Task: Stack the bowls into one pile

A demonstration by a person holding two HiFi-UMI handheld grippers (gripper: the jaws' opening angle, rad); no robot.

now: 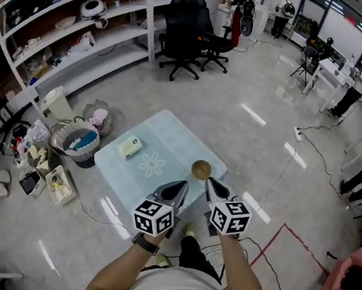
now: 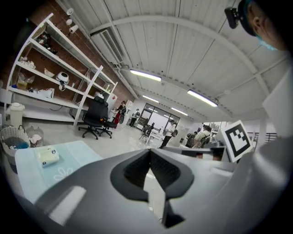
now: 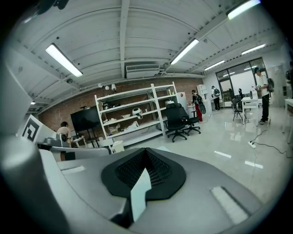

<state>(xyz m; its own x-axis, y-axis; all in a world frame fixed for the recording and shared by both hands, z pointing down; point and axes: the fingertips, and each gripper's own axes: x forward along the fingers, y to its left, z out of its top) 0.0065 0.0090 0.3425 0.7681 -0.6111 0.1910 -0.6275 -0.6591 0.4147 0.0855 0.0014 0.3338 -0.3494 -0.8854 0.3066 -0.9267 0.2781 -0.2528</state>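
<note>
A brown bowl [image 1: 201, 170] stands on the small pale-blue table [image 1: 162, 139], near its right front corner; I cannot tell whether it is one bowl or a pile. My left gripper [image 1: 183, 185] is held just before the table's front edge, left of the bowl, shut and holding nothing. Close beside it, my right gripper [image 1: 208, 181] points at the bowl's near side, also shut and holding nothing. In the left gripper view the gripper [image 2: 149, 151] has its jaws closed together, and the table [image 2: 73, 157] lies to the left. The right gripper [image 3: 145, 151] aims into the room; no bowl shows there.
A pale packet [image 1: 130, 147] lies on the table's left part. A full waste bin [image 1: 78, 144], a basket [image 1: 98, 118] and floor clutter stand left of the table. Shelving [image 1: 82, 42] and office chairs [image 1: 185, 36] are behind. A cable [image 1: 307, 153] and red tape [image 1: 287, 237] cross the floor at right.
</note>
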